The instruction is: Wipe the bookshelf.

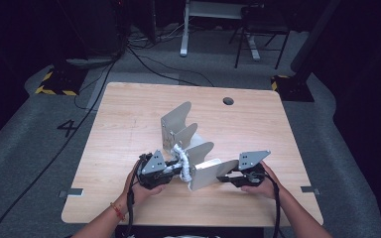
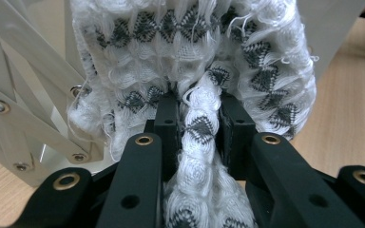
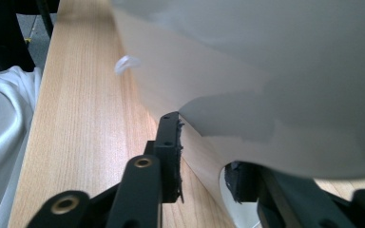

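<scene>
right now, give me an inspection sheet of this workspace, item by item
surface: light wooden table, round hole near its far edge
job's things: grey metal rack with upright fins at mid-table; white knitted cloth with a dark pattern bunched at the rack's near end
clutter: nothing seen
grippers: left hand-held gripper shut on the cloth; right hand-held gripper straddles the nearest fin, one pad on each side; whether they press cannot be told
cables: one cable trails from each gripper off the near edge; more cables lie on the floor beyond
surroundings: grey carpet, yellow-black hazard tape, chair and desk legs in the dark behind
</scene>
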